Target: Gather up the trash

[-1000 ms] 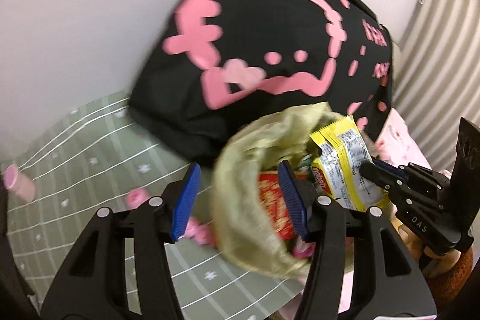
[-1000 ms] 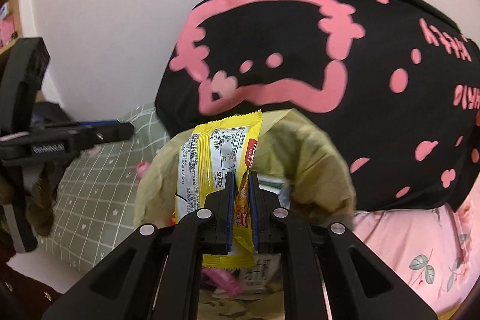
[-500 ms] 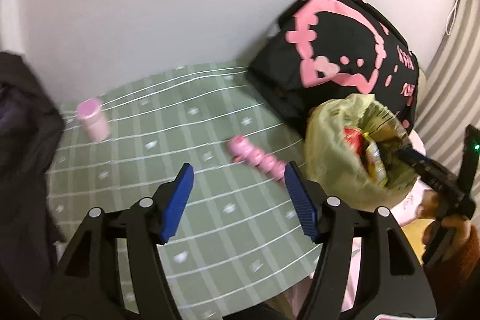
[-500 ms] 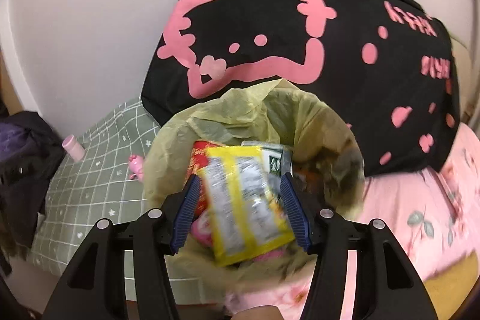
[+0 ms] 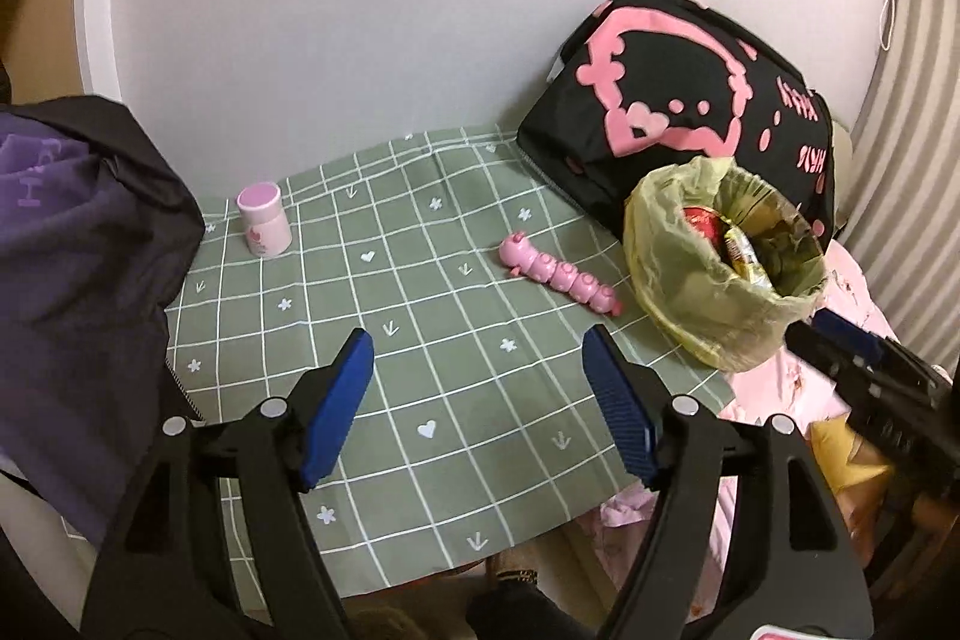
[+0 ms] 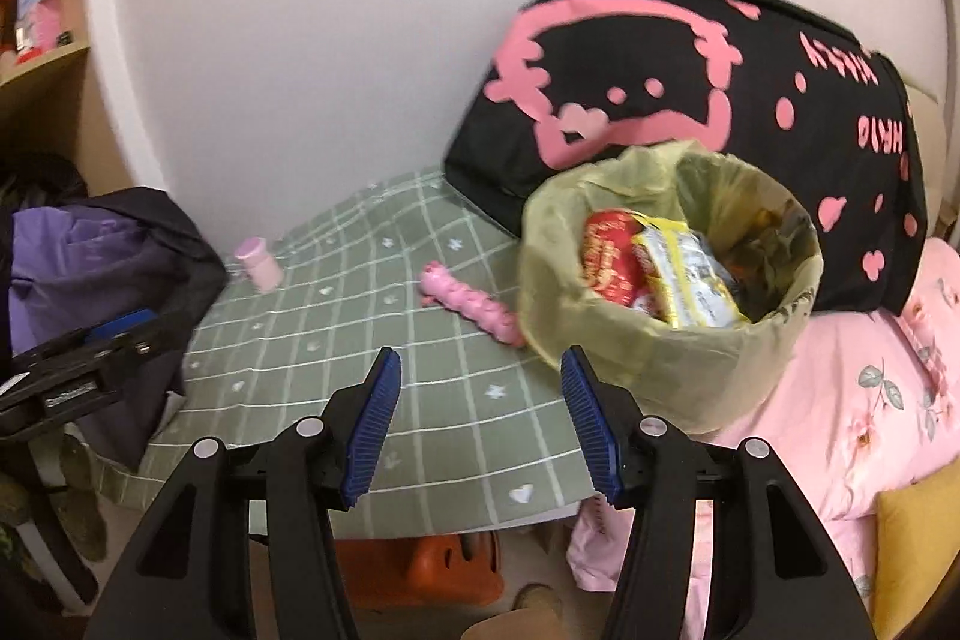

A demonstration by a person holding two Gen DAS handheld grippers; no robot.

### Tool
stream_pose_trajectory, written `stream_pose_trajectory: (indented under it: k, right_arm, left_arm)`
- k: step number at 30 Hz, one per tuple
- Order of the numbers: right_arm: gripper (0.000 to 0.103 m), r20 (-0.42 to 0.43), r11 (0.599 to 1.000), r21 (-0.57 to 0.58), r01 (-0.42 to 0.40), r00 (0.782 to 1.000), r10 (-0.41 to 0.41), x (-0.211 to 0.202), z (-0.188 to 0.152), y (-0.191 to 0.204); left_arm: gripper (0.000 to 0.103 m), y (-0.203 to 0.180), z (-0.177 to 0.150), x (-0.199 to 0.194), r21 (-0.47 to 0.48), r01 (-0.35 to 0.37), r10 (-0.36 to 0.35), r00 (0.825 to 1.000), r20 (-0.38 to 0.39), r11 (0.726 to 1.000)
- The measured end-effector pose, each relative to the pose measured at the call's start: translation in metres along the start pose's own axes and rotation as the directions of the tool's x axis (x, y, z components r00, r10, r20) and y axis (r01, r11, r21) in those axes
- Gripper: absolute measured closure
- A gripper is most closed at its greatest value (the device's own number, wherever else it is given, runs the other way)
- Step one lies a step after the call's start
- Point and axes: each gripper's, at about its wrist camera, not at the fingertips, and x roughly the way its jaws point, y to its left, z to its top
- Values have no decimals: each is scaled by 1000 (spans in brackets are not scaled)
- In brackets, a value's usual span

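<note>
A small bin lined with a yellow-green bag stands on the bed, also in the left wrist view. Inside lie a yellow wrapper and a red wrapper. My right gripper is open and empty, low and left of the bin. My left gripper is open and empty above the green checked cloth. A pink segmented toy lies left of the bin. A small pink bottle stands at the far left of the cloth.
A black cushion with pink print leans on the wall behind the bin. A dark and purple garment hangs at the left. Pink floral bedding lies at the right. An orange object sits below the bed edge.
My right gripper opened and dropped the yellow wrapper into the bin, then pulled back and left. My left gripper drew back from the bin over the green cloth.
</note>
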Motion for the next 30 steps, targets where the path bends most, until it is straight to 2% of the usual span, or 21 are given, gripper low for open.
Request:
stream_pose_trajectory:
  k: [4,8,16,30]
  right_arm:
    - [50,18,999,-42,31,999,-30,-8,-3,18]
    - [50,9,998,-37,54,998,-54,-9,-5,21]
    - [50,11,998,-7,56,998,-56,-12,-6,10]
    - [50,-3,999,-13,46,999,-46,-9,-10,17]
  left_arm:
    - [35,-11,-2,-3,48,-9,9,1000,-1,999]
    - [35,-21,-6,-3,84,-43,44,999,-13,996]
    - [35,-16,-7,-8,52,-110,111,994,-4,993]
    - [35,-15,-11,-7,58,-98,100,995,-24,993]
